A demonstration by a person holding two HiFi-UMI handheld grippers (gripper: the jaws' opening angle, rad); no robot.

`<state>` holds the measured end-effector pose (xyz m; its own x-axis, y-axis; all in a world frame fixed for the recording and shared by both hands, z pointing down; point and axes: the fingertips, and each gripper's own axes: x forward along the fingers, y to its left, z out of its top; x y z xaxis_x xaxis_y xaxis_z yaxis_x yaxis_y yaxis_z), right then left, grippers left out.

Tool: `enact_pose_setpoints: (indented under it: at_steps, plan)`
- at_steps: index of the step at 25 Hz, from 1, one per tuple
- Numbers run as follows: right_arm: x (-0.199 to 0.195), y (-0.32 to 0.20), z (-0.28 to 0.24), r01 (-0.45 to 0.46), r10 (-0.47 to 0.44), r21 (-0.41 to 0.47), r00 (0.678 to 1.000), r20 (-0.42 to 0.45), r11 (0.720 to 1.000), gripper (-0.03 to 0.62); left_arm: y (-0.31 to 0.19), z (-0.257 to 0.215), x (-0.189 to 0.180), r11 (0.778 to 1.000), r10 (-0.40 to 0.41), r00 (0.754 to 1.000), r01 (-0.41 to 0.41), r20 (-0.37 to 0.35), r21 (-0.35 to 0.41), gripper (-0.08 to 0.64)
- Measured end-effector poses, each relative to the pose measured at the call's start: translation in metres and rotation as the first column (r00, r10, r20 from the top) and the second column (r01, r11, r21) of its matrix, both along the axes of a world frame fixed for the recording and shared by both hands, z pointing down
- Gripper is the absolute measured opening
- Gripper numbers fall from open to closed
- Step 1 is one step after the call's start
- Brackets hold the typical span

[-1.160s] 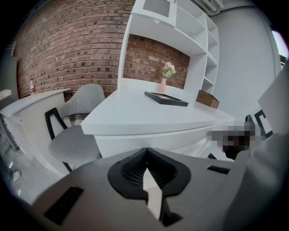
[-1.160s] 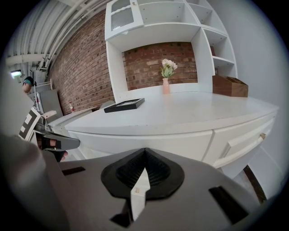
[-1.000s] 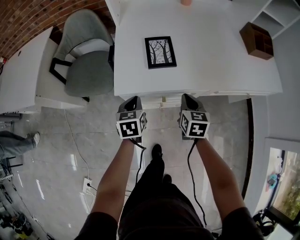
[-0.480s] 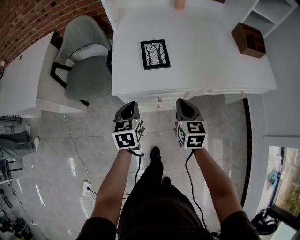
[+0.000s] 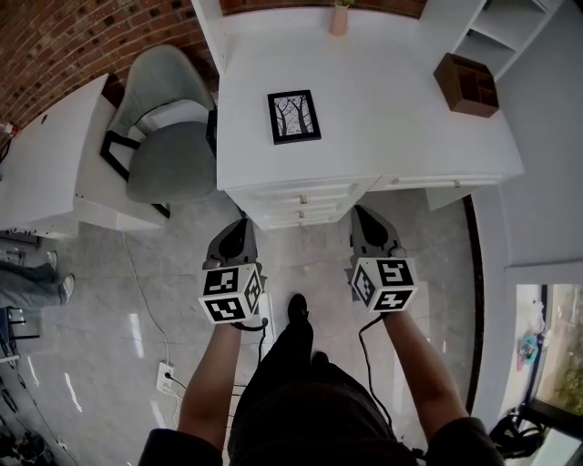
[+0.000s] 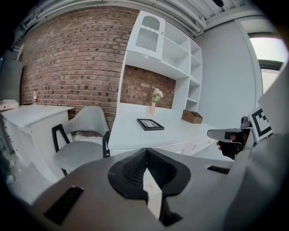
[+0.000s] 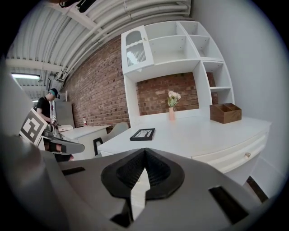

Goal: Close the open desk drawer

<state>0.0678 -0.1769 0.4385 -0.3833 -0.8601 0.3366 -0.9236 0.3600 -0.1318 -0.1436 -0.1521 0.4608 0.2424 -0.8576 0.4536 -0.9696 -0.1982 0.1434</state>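
Observation:
The white desk [image 5: 401, 109] has a stack of drawers [image 5: 302, 202] with small knobs under its front edge, and no front stands out from the others. My left gripper [image 5: 239, 227] is shut and empty, held over the floor a little short of the drawers' left side. To the right of the drawers my right gripper [image 5: 364, 217] is shut too, apart from the desk. In the left gripper view the left gripper [image 6: 146, 151] points at the desk's corner. In the right gripper view the right gripper [image 7: 144, 151] faces the desk top.
A black picture frame [image 5: 293, 116], a pink vase [image 5: 338, 18] and a wooden organiser [image 5: 466, 84] stand on the desk. A grey chair [image 5: 168, 136] sits left of it, beside another white table [image 5: 41, 173]. A cable and socket [image 5: 165, 373] lie on the floor.
Both grippers have drawn back from the desk front towards the person. The drawer front that stood out a second ago now lies level with the others.

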Motion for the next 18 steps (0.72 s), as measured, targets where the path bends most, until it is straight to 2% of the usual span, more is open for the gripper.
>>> enact_pose_setpoints:
  at_steps: [11,18]
  plan:
    - [0.003,0.034,-0.065,0.003,-0.013,0.119,0.997,0.077,0.993,0.005,0.034,-0.061,-0.003,0.991,0.028,0.999,-0.031,0.028,0.129,0.009]
    - [0.012,0.046,-0.082,-0.01,0.0,0.137,0.997,0.073,0.99,0.005,0.043,-0.088,-0.001,0.984,0.033,0.999,-0.035,0.016,0.177,0.009]
